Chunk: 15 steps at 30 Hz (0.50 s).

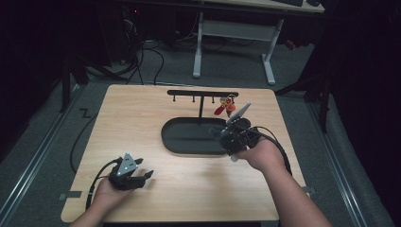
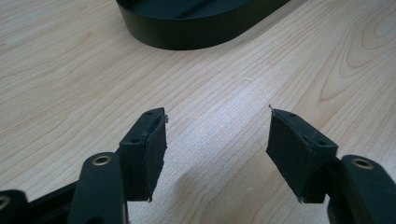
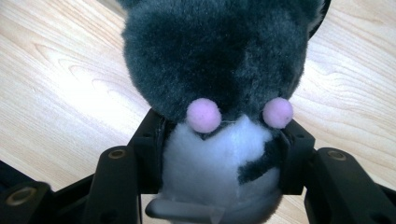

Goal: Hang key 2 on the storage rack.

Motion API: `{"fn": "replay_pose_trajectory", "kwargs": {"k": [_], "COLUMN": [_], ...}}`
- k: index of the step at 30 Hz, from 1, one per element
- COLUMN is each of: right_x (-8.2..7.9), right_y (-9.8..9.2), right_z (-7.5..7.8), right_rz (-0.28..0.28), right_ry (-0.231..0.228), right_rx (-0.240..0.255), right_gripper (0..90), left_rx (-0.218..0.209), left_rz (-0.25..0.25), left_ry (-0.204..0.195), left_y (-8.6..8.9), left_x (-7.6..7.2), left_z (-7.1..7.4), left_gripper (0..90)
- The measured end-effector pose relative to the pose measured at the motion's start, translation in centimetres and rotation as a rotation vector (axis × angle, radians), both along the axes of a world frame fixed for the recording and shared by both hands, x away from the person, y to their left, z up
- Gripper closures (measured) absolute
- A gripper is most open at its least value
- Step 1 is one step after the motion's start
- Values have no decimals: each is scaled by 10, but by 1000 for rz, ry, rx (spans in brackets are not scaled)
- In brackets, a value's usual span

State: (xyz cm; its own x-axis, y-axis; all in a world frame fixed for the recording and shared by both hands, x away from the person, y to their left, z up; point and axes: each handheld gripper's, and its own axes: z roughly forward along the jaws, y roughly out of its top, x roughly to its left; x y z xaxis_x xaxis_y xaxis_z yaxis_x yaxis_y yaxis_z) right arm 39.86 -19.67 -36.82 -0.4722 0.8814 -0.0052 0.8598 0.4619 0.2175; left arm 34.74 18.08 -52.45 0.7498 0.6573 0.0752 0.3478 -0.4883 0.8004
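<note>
A person works at a pale wooden table, a two-jaw gripper in each hand. Nearest, at seven o'clock, the left gripper rests low over bare wood, jaws apart and empty.

At three o'clock the right gripper squeezes a fluffy grey-and-white plush toy with two pink pom-poms between its pads, pinching the white lower part, above the right end of a black oval tray.

The hold sits low on soft fur, so the heavier grey part could likely tip or slide free if the hand swings quickly.

The tray's visible floor looks empty. Beyond it, at one o'clock, a black T-shaped hook rack carries a red-and-orange trinket.
</note>
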Motion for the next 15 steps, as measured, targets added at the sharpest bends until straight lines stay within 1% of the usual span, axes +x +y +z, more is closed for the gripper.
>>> {"fn": "replay_pose_trajectory", "kwargs": {"k": [3, 6, 15], "right_x": [6, 10, 22], "right_y": [1, 3, 5], "right_z": [6, 9, 16], "right_rz": [-1, -4, -11], "right_ry": [-6, -6, -10], "right_rx": [8, 5, 11], "right_gripper": [477, 477, 477], "left_rx": [-1, 0, -2], "left_rz": [2, 0, -2], "left_ry": [-3, -1, 5], "left_y": [-1, -1, 0], "left_x": [0, 0, 0], "left_z": [0, 0, 0], "left_gripper": [376, 376, 377]}}
